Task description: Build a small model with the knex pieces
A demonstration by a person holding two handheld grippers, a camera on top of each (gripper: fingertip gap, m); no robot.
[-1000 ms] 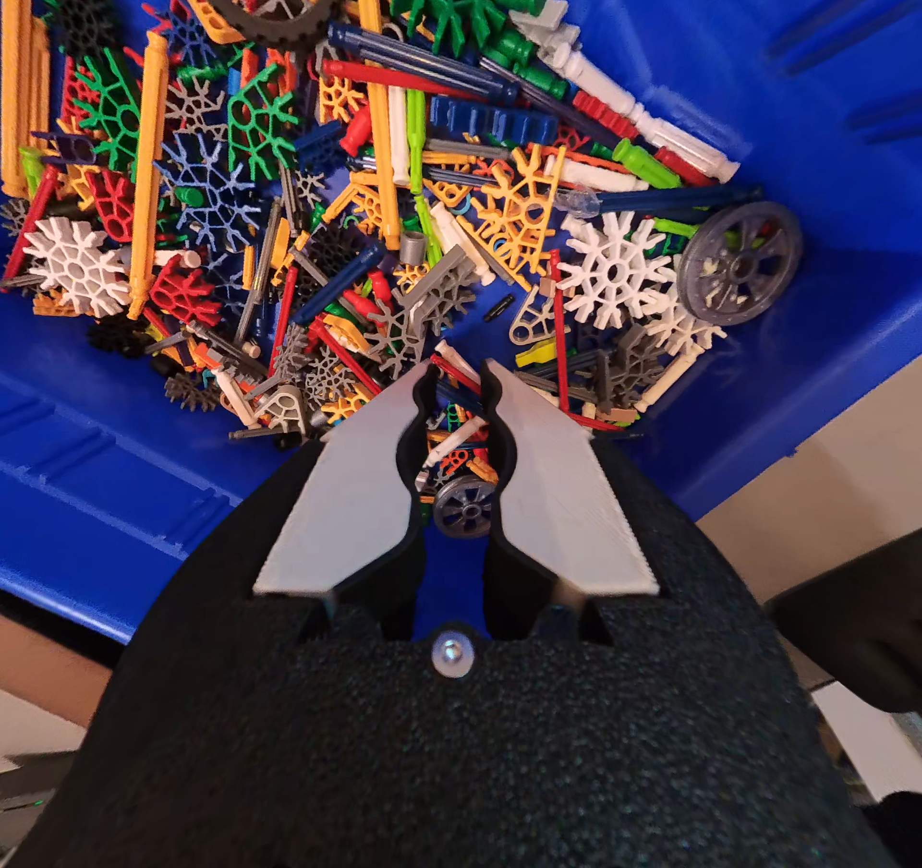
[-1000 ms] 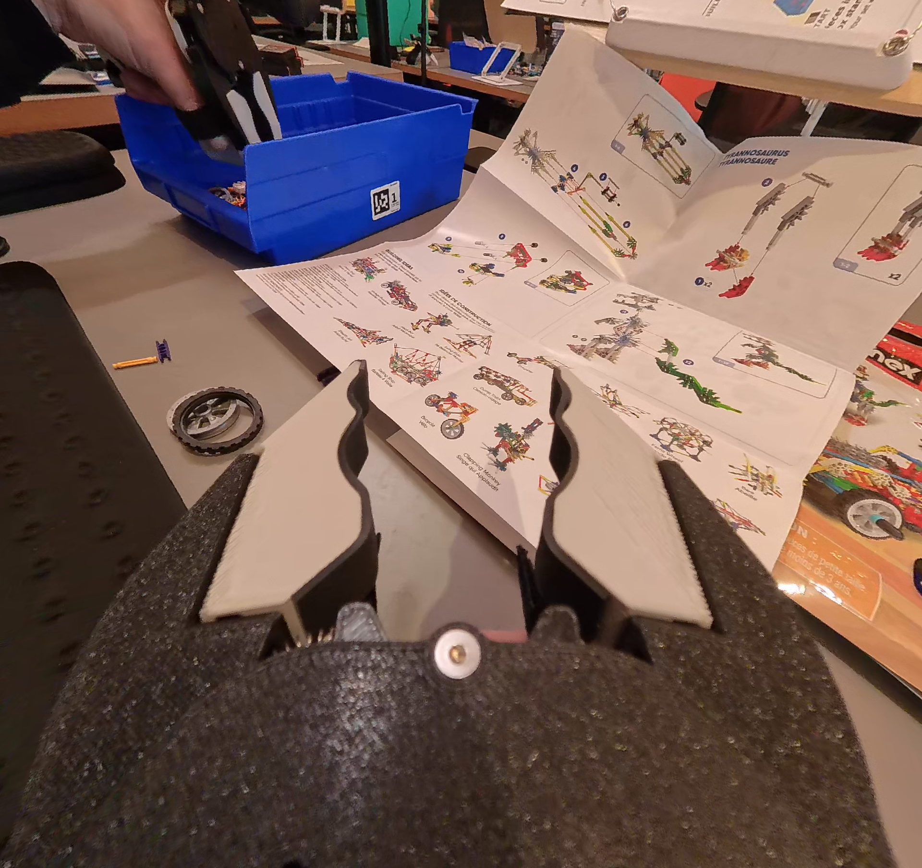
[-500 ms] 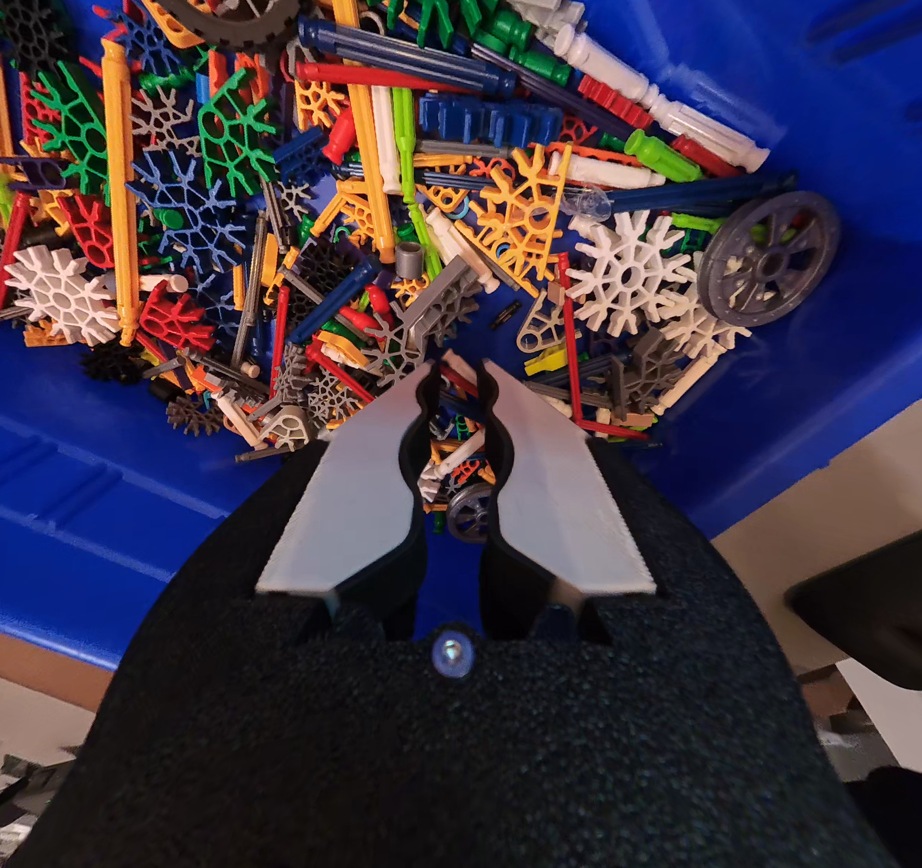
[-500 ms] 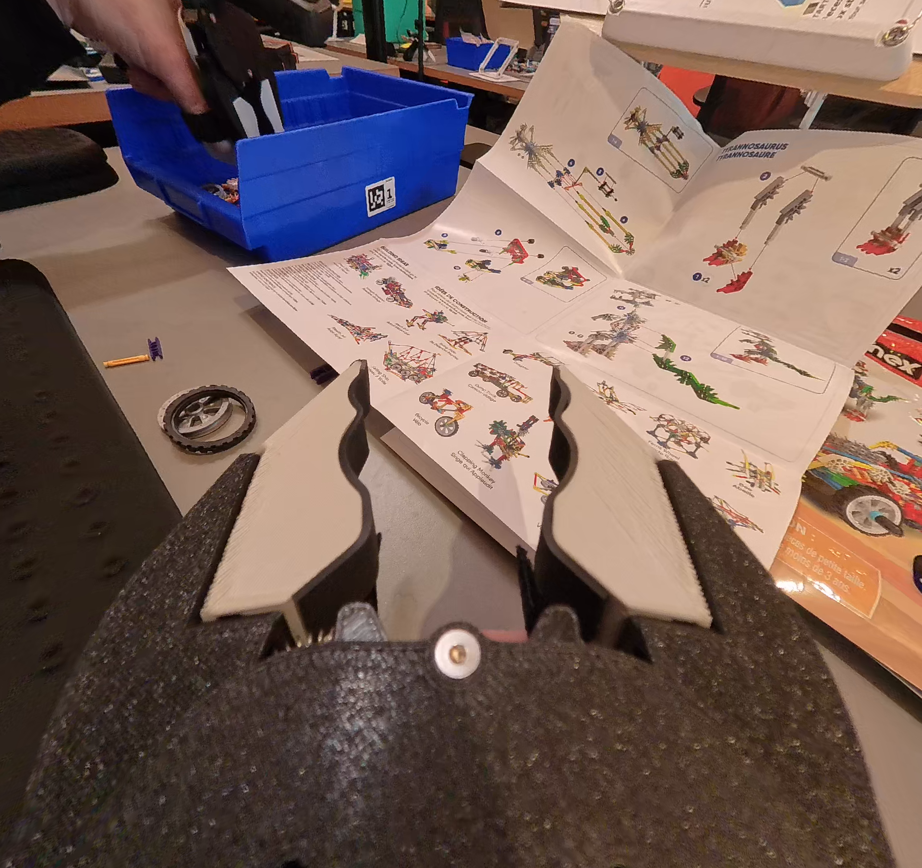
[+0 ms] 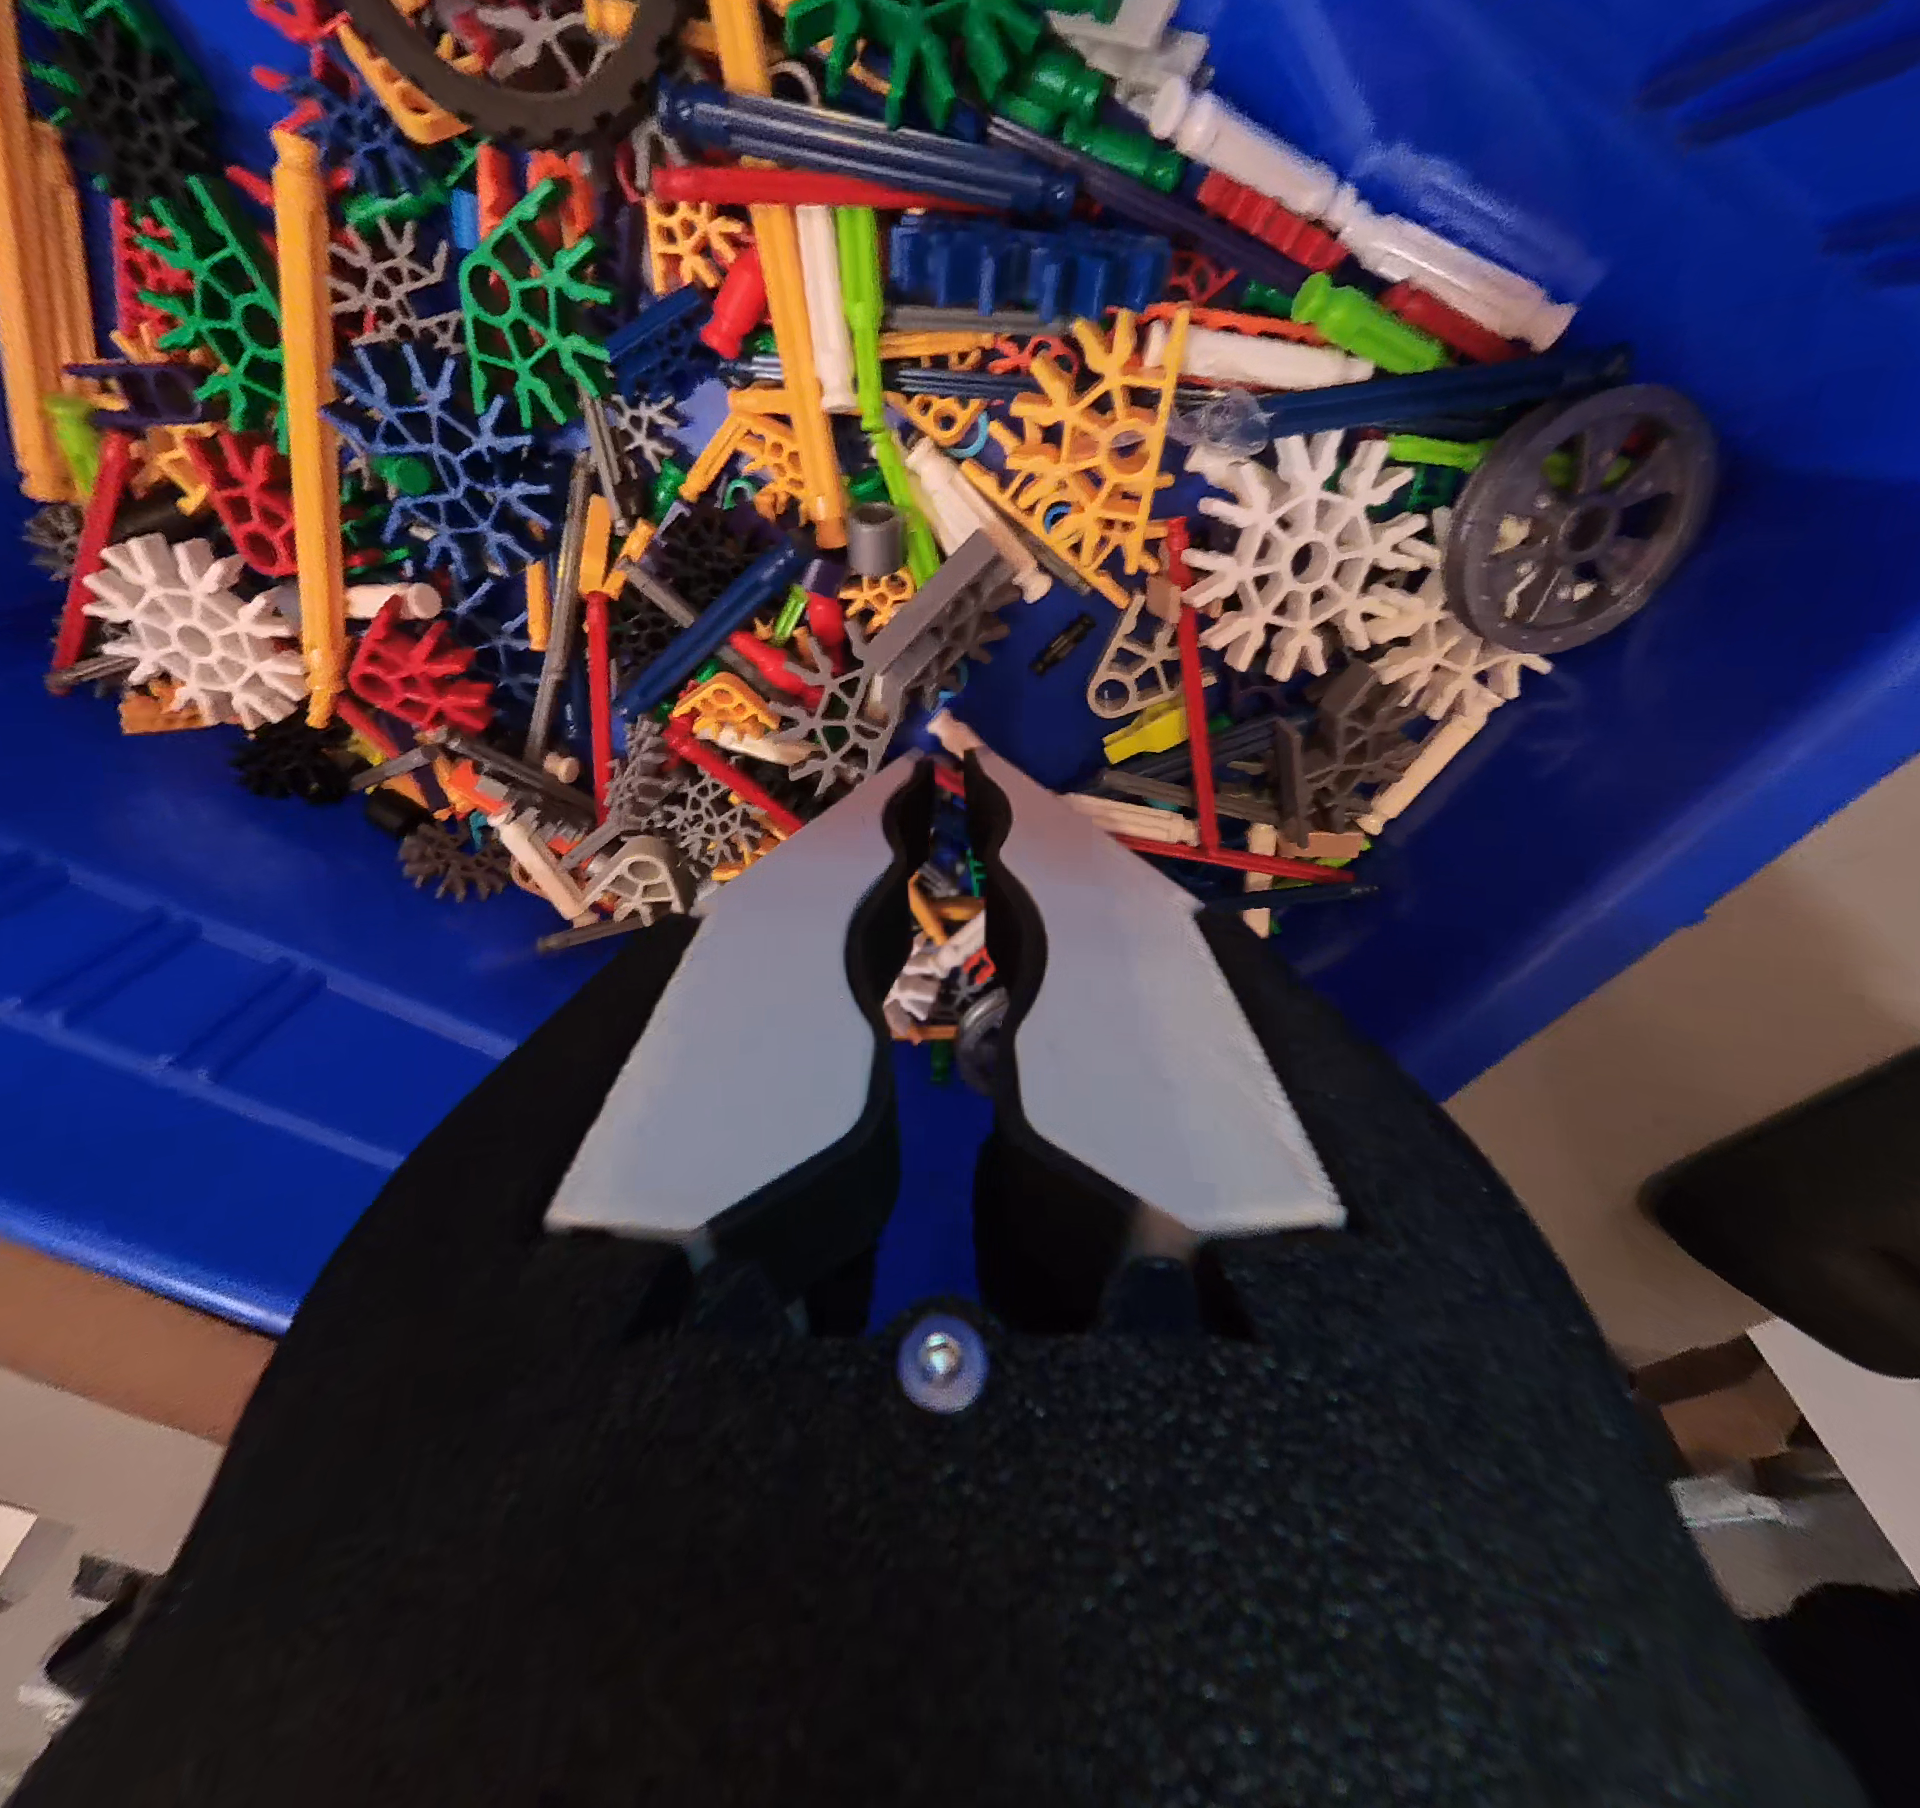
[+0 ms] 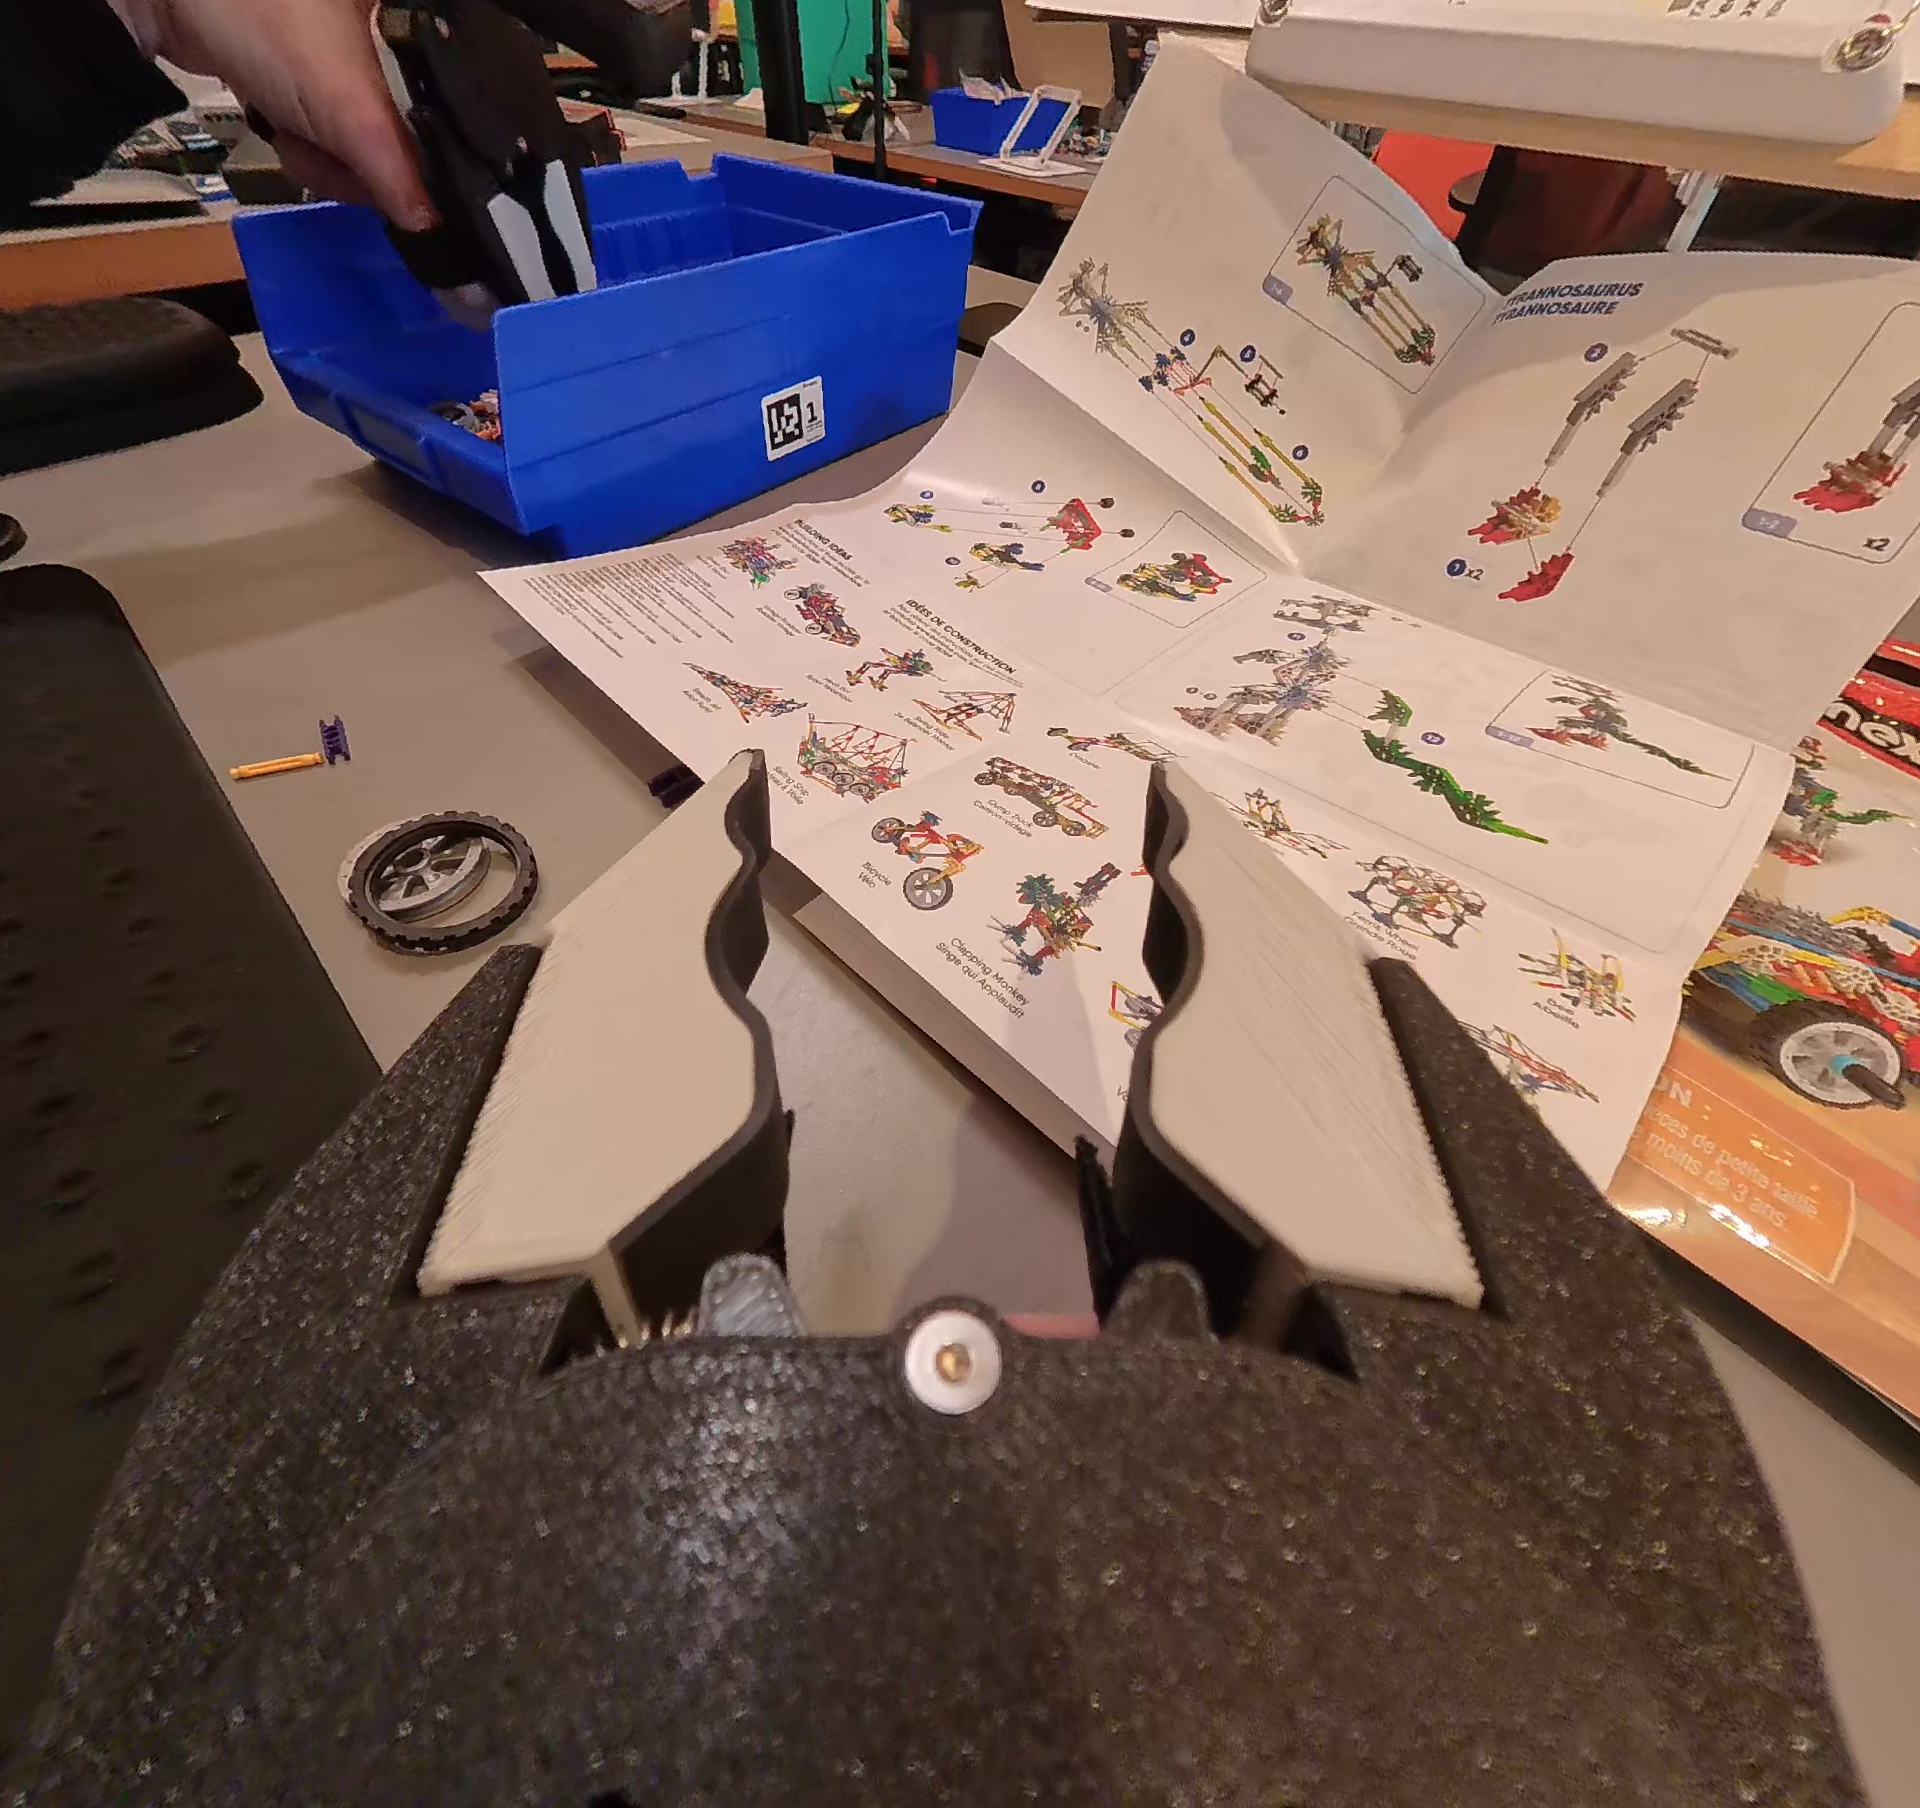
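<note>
My left gripper (image 5: 943,771) is down inside a blue bin (image 5: 1558,96) on a heap of coloured construction rods and connectors. Its jaws are almost closed, with the end of a thin red rod (image 5: 943,782) between the tips. A small grey wheel (image 5: 982,1036) lies under the fingers. My right gripper (image 6: 956,782) is open and empty, held above the grey table and the edge of a folded-out instruction sheet (image 6: 1143,636). In the right wrist view a hand (image 6: 260,44) holds the left gripper (image 6: 509,220) in the blue bin (image 6: 727,376).
In the bin lie a grey spoked wheel (image 5: 1579,527), a black tyre (image 5: 488,65) and a white snowflake connector (image 5: 1304,558). On the table are a tyred wheel (image 6: 442,880), a yellow rod with a purple connector (image 6: 291,761), a black mat (image 6: 104,875) and a toy box (image 6: 1818,979). My left gripper is the nearer one to the white snowflake connector (image 5: 1304,558): about 6 centimetres, against 30 centimetres.
My left gripper's jaws have closed from a narrow gap to almost touching, in the same spot on the pile. My right gripper has stayed open and shifted only slightly.
</note>
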